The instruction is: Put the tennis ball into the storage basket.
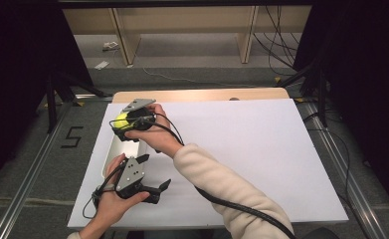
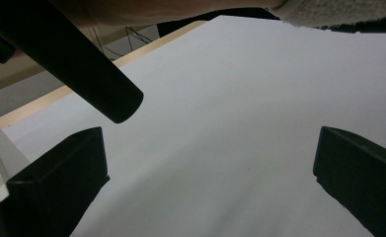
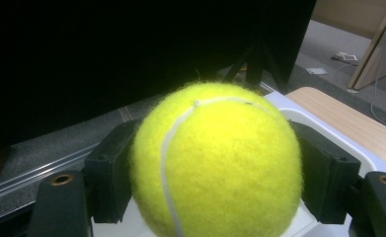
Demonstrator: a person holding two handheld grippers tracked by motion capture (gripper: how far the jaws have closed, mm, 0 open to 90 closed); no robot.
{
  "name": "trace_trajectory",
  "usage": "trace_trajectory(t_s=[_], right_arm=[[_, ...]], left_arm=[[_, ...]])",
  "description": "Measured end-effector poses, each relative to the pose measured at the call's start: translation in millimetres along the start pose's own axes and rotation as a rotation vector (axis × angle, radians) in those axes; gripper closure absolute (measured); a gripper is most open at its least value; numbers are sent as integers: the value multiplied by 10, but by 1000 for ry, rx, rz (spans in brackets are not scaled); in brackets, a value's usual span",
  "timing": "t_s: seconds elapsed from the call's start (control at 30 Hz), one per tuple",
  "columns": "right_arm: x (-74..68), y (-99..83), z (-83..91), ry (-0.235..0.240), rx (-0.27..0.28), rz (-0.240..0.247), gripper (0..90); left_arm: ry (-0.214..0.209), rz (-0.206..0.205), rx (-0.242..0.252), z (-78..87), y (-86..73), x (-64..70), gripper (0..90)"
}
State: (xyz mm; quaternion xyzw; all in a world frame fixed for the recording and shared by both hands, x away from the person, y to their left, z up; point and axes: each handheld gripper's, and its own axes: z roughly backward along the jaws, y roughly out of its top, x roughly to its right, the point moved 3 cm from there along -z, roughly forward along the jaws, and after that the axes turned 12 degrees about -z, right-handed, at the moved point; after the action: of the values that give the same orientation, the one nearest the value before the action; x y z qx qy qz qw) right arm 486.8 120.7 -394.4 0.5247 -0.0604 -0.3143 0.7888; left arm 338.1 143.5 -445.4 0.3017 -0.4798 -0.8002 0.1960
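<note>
A wooden table [image 1: 202,94] carries a large white board [image 1: 242,159] over nearly all its top, and a white tray [image 1: 113,154] lies near the board's left edge.

I see a ball [image 3: 215,163] of fuzzy yellow felt with a smooth white seam. The right hand-held gripper [image 3: 215,182] has matt black plastic jaws (brass-looking inserts behind). A tray [image 1: 113,152] looks like smooth white plastic; the table [image 1: 261,149] is matt white, its edge pale wood.

My right gripper [image 1: 125,123] reaches across to the far left, jaws clamped on both sides. My left gripper [image 1: 154,191] rests near me, jaws spread wide.
</note>
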Motion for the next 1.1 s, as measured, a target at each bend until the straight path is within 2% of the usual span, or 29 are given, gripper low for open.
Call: trace_trajectory(t_s=[0.53,1.1], right_arm=[[-17,-23,-39,1,-10,-1,272],[37,-56,-88,-13,-25,1,272]], left_arm=[[2,5,1,9,0,-4,0],[4,0,-2,11,-1,-2,0]])
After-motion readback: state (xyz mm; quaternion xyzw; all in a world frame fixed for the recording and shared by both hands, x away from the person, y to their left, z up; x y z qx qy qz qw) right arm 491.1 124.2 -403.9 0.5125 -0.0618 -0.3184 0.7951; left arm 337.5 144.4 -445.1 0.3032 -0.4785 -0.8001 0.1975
